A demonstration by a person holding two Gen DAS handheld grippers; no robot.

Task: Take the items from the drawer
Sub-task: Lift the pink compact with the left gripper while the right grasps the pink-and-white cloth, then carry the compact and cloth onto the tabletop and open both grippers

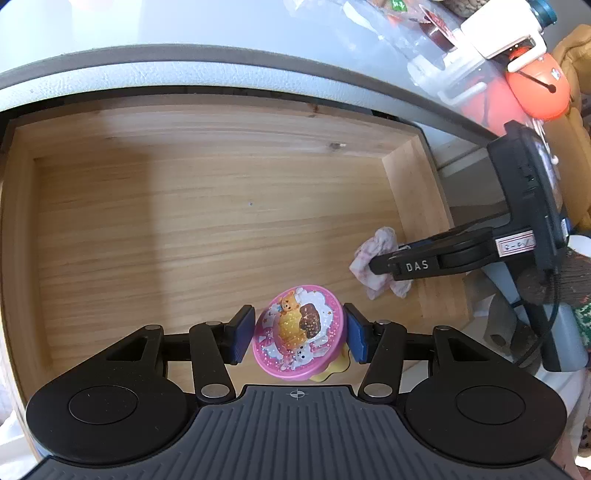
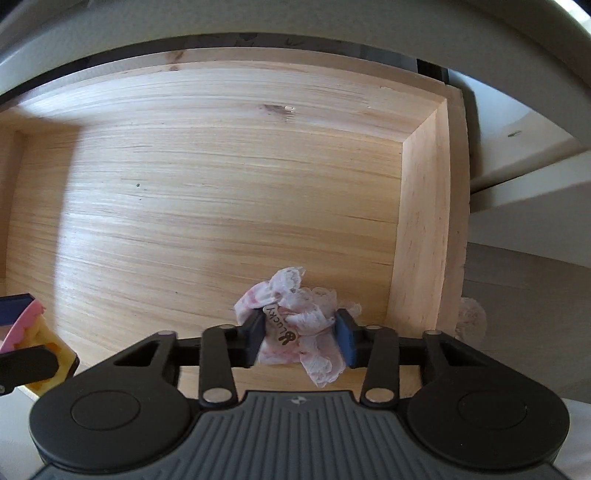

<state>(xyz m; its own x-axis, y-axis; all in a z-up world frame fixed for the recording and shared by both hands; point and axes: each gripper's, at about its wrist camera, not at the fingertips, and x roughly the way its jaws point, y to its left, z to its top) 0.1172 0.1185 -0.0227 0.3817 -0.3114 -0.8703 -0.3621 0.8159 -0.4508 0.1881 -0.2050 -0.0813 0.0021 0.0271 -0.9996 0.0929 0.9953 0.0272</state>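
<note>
1. we look down into an open wooden drawer [image 1: 207, 206] pulled out from under a pale bench [image 1: 229, 33]; most of its floor is bare.
2. on the bench, at the upper right of the left wrist view, lie a clear plastic bag [image 1: 402, 26], a white holder [image 1: 495, 33] and an orange round toy [image 1: 535, 92]. they stand well apart from both tools.
3. the left tool [image 1: 300, 334] holds a round pink toy case [image 1: 299, 332] near the drawer's front edge. its blue pads [image 1: 242, 334] press on opposite sides of the rim, the jaws about half spread.
4. the case's printed lid, with a bear and a rabbit, is tilted up toward the camera; a yellow part [image 1: 332, 365] shows under it. being round, it has no clear long axis.
5. the right tool [image 2: 300, 338] points down at a crumpled pink-and-white lace cloth [image 2: 295, 325] in the drawer's front right corner, close to the right wall [image 2: 421, 229].
6. the cloth sits between the right tool's pads [image 2: 345, 339], and both meet the fabric at its sides; the jaws stand fairly narrow.
7. a small tag reading "lucky" [image 2: 279, 325] lies on the cloth, running from the left pad toward the drawer front. the bundle itself has no clear long axis.
8. nothing lies between the two tools; the left tool's pad and the case show at the left edge of the right wrist view.
</note>
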